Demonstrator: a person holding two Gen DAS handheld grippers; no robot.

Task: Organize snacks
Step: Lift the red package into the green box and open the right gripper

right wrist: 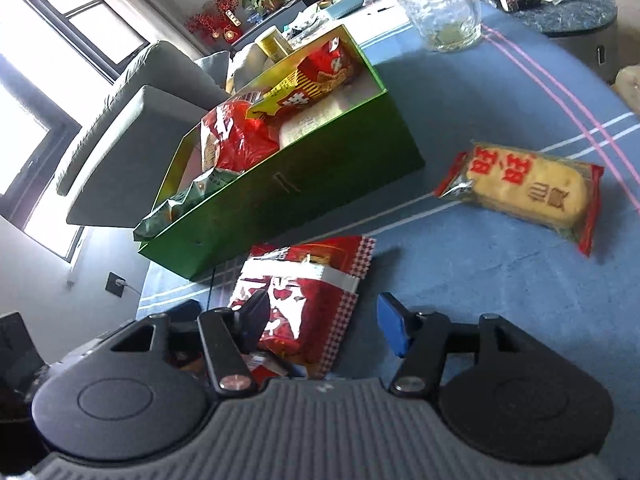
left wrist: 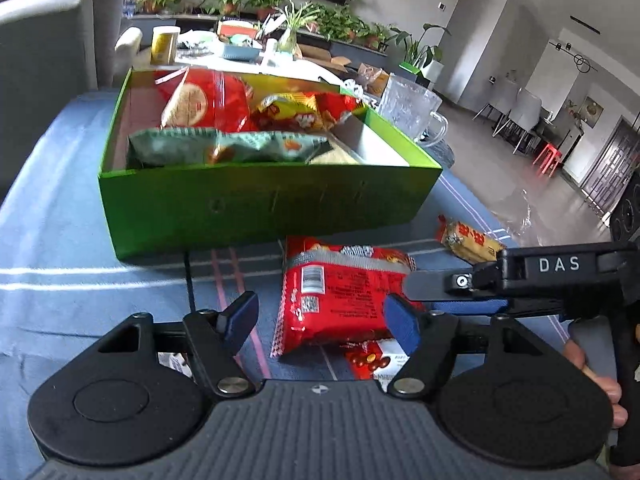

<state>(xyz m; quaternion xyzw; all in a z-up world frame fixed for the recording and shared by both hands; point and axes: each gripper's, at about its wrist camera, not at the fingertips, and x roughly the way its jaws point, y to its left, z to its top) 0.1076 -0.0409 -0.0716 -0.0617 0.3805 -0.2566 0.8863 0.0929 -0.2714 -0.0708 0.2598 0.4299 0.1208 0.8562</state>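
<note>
1. The red snack packet [left wrist: 340, 292] lies on the blue tablecloth [left wrist: 80, 240], just near of the green box [left wrist: 264, 200].
2. The left gripper [left wrist: 320, 318] and right gripper [right wrist: 324, 326] hover over it, jaws spread, holding nothing.
3. A yellow cracker packet [right wrist: 528, 188] lies to the right.
4. A glass mug [right wrist: 440, 4] stands beyond.

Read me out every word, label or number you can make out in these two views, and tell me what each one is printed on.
"DAS": white letters on the black right gripper body, seen from the left wrist view.
Red rectangular snack packet on the blue cloth: barcode and small print, too small to read.
Yellow cracker pack with red ends: large red characters, upside down, not legible.
Green cardboard box front: faint embossed marks, unreadable.
Packets inside the box: print blurred.
</note>
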